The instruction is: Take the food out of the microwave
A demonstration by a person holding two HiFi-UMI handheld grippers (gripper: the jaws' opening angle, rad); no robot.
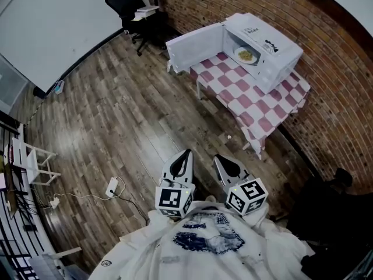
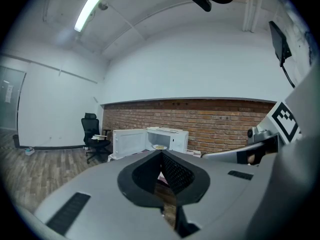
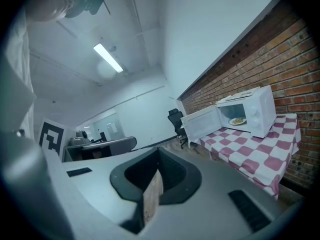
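A white microwave point(image 1: 274, 51) stands on a table with a pink-and-white checked cloth point(image 1: 256, 101), its door point(image 1: 195, 48) swung wide open to the left. Inside rests a plate of yellowish food point(image 1: 246, 55), also seen as the plate point(image 3: 237, 120) and plate point(image 2: 159, 147) in the gripper views. Both grippers are close to my body, far from the table across the wooden floor. My left gripper point(image 1: 187, 152) and right gripper point(image 1: 216, 157) point toward the microwave, jaws shut and empty. The left gripper point(image 2: 161, 153) and right gripper point(image 3: 158, 149) show the same.
A black office chair point(image 1: 131, 10) stands beyond the microwave door by the brick wall point(image 1: 326, 69). A white power adapter with cables point(image 1: 112, 186) lies on the floor to my left, and a white rack point(image 1: 29, 156) stands at the far left.
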